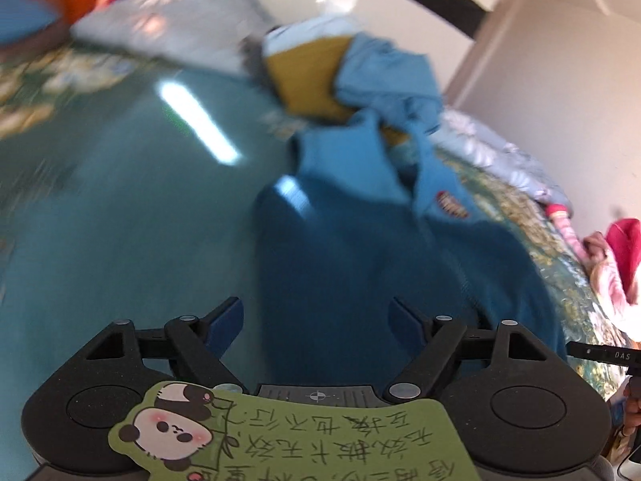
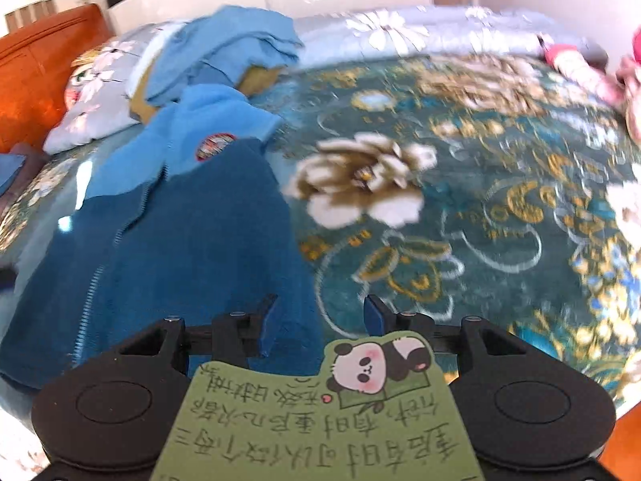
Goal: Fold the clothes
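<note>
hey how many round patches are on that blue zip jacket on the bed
1. The round patch sits on the chest of the blue jacket, beside the zip, below the collar. Folded or underside parts could hide others.

pillow (image 1: 168,28) blurred; pink clothes (image 1: 617,264) cut off

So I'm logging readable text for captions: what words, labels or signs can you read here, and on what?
"DAS": black bar at the left view's right edge.
Green panda notes on both grippers: handwritten Chinese, not reliably readable.
Round red badge on blue zip jacket: blurred.
</note>
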A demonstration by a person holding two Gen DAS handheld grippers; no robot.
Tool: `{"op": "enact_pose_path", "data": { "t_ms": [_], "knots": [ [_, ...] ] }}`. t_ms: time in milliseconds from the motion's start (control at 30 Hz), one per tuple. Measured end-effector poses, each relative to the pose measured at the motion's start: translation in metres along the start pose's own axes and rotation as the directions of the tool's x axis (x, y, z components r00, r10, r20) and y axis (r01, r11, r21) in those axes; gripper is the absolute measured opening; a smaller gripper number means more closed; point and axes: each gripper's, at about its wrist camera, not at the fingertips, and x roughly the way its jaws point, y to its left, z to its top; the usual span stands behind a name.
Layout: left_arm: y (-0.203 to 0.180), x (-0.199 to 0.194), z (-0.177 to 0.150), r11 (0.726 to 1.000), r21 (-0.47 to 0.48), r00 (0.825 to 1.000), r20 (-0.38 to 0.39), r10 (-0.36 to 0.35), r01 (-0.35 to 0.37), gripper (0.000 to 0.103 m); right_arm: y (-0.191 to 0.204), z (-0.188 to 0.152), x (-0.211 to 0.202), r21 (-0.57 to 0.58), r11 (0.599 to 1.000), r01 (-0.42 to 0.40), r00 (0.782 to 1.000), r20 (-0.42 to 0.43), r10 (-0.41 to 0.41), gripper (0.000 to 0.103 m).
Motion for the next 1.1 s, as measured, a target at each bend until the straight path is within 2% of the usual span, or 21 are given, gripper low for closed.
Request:
{"op": "enact_pose_path", "data": {
  "t_ms": [200, 333, 400, 433, 467, 500, 567, 600, 667, 767, 900, 1100],
  "knots": [
    [0.014, 0.001, -0.017, 0.997, -0.055, 0.997, -0.035, -0.065, 0.063, 0.083, -0.003, -0.01, 0.009, 0.034, 0.998, -0.059, 0.998, -0.027, 0.06, 0.046],
    [0.003, 0.006, -0.024, 0.997, -0.035, 0.997, -0.036, -0.074, 0.072, 0.083, -0.005, -0.015, 0.012, 0.073, 0.995, -0.073, 0.996, -0.038, 0.076, 0.045],
    [0.0, 0.006, -0.026, 0.995, -0.043, 0.995, -0.038, -0.097, 0.095, 0.083, -0.006, -0.017, 0.012, 0.088, 0.992, -0.091, 0.995, -0.04, 0.095, 0.04],
    [-0.002, 0.007, -0.028, 0.993, -0.048, 0.993, -0.037, -0.108, 0.106, 0.083, -0.007, -0.017, 0.011, 0.095, 0.99, -0.101, 0.994, -0.04, 0.105, 0.034],
    [-0.002, 0.007, -0.029, 0.992, -0.057, 0.993, -0.037, -0.112, 0.11, 0.08, -0.008, -0.018, 0.011, 0.102, 0.988, -0.112, 0.992, -0.039, 0.117, 0.029],
    [-0.002, 0.007, -0.03, 0.991, -0.066, 0.992, -0.039, -0.117, 0.115, 0.077, -0.008, -0.018, 0.01, 0.111, 0.987, -0.117, 0.992, -0.036, 0.122, 0.029],
    [-0.001, 0.006, -0.032, 0.988, -0.093, 0.99, -0.041, -0.131, 0.127, 0.059, -0.007, -0.019, 0.007, 0.119, 0.986, -0.113, 0.993, -0.029, 0.117, 0.023],
    [-0.001, 0.006, -0.033, 0.986, -0.105, 0.99, -0.045, -0.136, 0.13, 0.054, -0.006, -0.02, 0.005, 0.119, 0.986, -0.114, 0.993, -0.025, 0.118, 0.02],
    [-0.002, 0.005, -0.035, 0.988, -0.107, 0.992, -0.048, -0.113, 0.107, 0.034, -0.003, -0.02, 0.001, 0.111, 0.987, -0.118, 0.993, -0.018, 0.12, 0.014],
    [-0.005, 0.003, -0.036, 0.991, -0.098, 0.995, -0.047, -0.092, 0.087, 0.023, 0.002, -0.019, -0.007, 0.084, 0.991, -0.103, 0.995, -0.005, 0.104, 0.011],
    [-0.009, 0.003, -0.037, 0.996, -0.06, 0.996, -0.048, -0.073, 0.07, 0.023, 0.004, -0.021, -0.012, 0.052, 0.995, -0.08, 0.997, -0.005, 0.08, 0.01],
    [-0.006, 0.004, -0.037, 0.996, -0.061, 0.996, -0.048, -0.071, 0.068, 0.023, 0.002, -0.025, -0.008, 0.07, 0.995, -0.065, 0.998, -0.019, 0.066, 0.01]
  ]
}}
